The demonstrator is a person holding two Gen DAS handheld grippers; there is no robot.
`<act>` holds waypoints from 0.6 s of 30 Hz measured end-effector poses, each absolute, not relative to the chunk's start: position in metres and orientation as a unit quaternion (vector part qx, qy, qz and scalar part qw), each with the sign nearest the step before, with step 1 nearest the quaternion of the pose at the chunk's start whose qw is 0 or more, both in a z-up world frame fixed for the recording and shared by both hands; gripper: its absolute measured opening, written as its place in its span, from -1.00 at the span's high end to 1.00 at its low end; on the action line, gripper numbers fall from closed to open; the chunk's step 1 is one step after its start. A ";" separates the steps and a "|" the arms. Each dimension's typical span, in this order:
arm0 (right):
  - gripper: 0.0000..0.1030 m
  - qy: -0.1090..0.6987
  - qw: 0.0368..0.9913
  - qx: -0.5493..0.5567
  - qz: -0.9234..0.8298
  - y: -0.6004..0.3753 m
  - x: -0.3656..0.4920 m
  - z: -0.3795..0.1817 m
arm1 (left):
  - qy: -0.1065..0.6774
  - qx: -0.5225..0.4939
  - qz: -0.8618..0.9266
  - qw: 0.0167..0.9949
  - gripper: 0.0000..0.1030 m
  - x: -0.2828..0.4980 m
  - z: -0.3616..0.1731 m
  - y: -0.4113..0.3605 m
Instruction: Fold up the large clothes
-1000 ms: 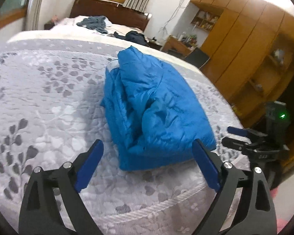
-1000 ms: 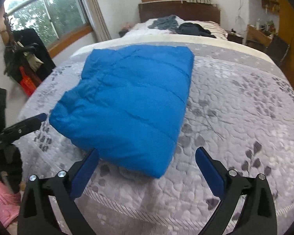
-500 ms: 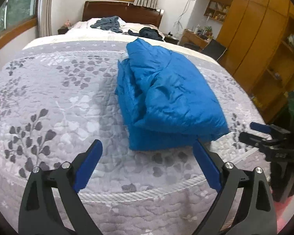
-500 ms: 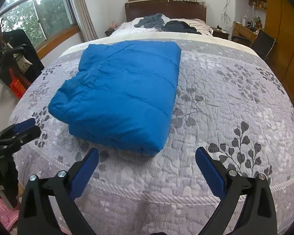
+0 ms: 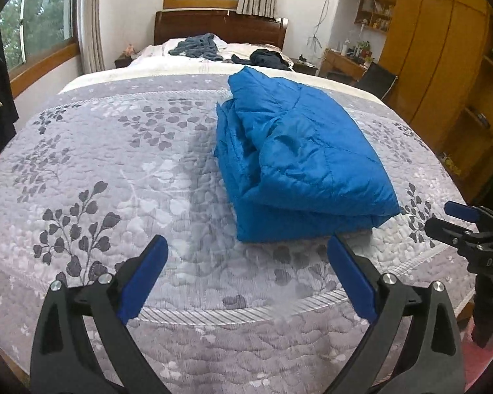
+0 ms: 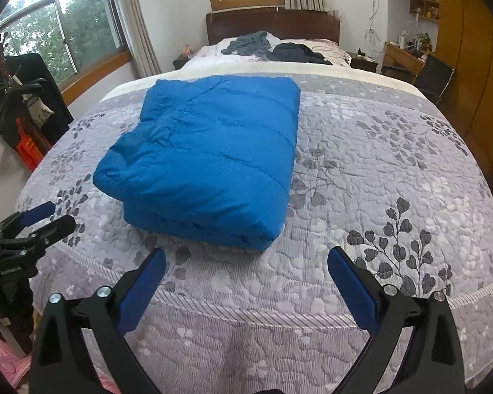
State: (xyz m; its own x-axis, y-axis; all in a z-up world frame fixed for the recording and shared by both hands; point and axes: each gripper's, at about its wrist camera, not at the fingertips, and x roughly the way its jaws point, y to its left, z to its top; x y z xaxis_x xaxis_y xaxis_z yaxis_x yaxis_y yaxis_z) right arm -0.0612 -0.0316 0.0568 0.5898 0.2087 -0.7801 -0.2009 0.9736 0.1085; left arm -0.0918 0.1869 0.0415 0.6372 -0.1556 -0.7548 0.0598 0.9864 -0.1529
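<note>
A blue puffer jacket (image 5: 299, 161) lies folded into a thick rectangle on the grey leaf-patterned bedspread (image 5: 115, 170). Its layered open edges face left in the left wrist view. In the right wrist view the jacket (image 6: 210, 161) shows a smooth quilted top. My left gripper (image 5: 246, 249) hovers open over the bed's near edge, short of the jacket, holding nothing. My right gripper (image 6: 246, 259) is open too, just in front of the jacket's near corner. Each gripper shows at the side of the other's view: the right gripper (image 5: 457, 220), the left gripper (image 6: 46, 220).
Grey and dark clothes (image 6: 272, 49) lie by the wooden headboard (image 6: 272, 26). A desk and black chair (image 6: 434, 75) stand at the right beside wooden wardrobes (image 5: 443, 65). A coat rack with dark garments (image 6: 26, 98) stands at the left under the window.
Both grippers have pulled back from the jacket toward the bed's near edge, open the whole time. The folded jacket has stayed in place.
</note>
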 end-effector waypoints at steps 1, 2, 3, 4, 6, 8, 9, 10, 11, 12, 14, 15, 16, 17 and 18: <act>-0.92 0.437 0.892 0.005 0.114 -0.032 -0.062 0.057 | 0.420 -0.055 -0.057 0.904 -0.89 -0.093 0.042 0.186; -0.92 0.436 0.893 0.005 0.113 -0.032 -0.063 0.058 | 0.420 -0.053 -0.055 0.904 -0.90 -0.094 0.042 0.185; -0.92 0.435 0.893 0.005 0.112 -0.032 -0.064 0.058 | 0.419 -0.053 -0.055 0.905 -0.90 -0.095 0.043 0.185; -0.92 0.435 0.894 0.004 0.111 -0.032 -0.065 0.058 | 0.419 -0.051 -0.055 0.905 -0.90 -0.097 0.044 0.184; -0.92 0.433 0.895 0.000 0.107 -0.032 -0.066 0.059 | 0.419 -0.049 -0.052 0.905 -0.90 -0.098 0.044 0.183; -0.92 0.433 0.895 -0.003 0.106 -0.031 -0.067 0.058 | 0.418 -0.046 -0.050 0.906 -0.90 -0.100 0.045 0.182; -0.92 0.434 0.895 -0.003 0.106 -0.030 -0.068 0.058 | 0.418 -0.045 -0.049 0.906 -0.90 -0.101 0.045 0.182; -0.92 0.435 0.894 -0.003 0.107 -0.030 -0.068 0.057 | 0.418 -0.045 -0.048 0.906 -0.90 -0.102 0.045 0.182; -0.92 0.435 0.894 -0.003 0.108 -0.029 -0.068 0.057 | 0.418 -0.044 -0.047 0.906 -0.90 -0.102 0.045 0.182; -0.93 0.436 0.894 -0.003 0.108 -0.029 -0.067 0.057 | 0.417 -0.043 -0.045 0.907 -0.90 -0.103 0.045 0.182; -0.93 0.437 0.893 -0.003 0.107 -0.029 -0.067 0.056 | 0.417 -0.041 -0.042 0.907 -0.90 -0.104 0.045 0.182; -0.93 0.437 0.893 -0.002 0.107 -0.029 -0.066 0.056 | 0.418 -0.041 -0.041 0.907 -0.90 -0.104 0.045 0.182; -0.93 0.438 0.893 -0.002 0.106 -0.029 -0.066 0.056 | 0.418 -0.041 -0.041 0.906 -0.90 -0.103 0.045 0.182; -0.93 0.439 0.892 -0.002 0.106 -0.030 -0.066 0.055 | 0.419 -0.041 -0.041 0.906 -0.90 -0.103 0.045 0.182; -0.93 0.440 0.892 -0.001 0.105 -0.030 -0.065 0.055 | 0.420 -0.040 -0.041 0.906 -0.90 -0.103 0.044 0.182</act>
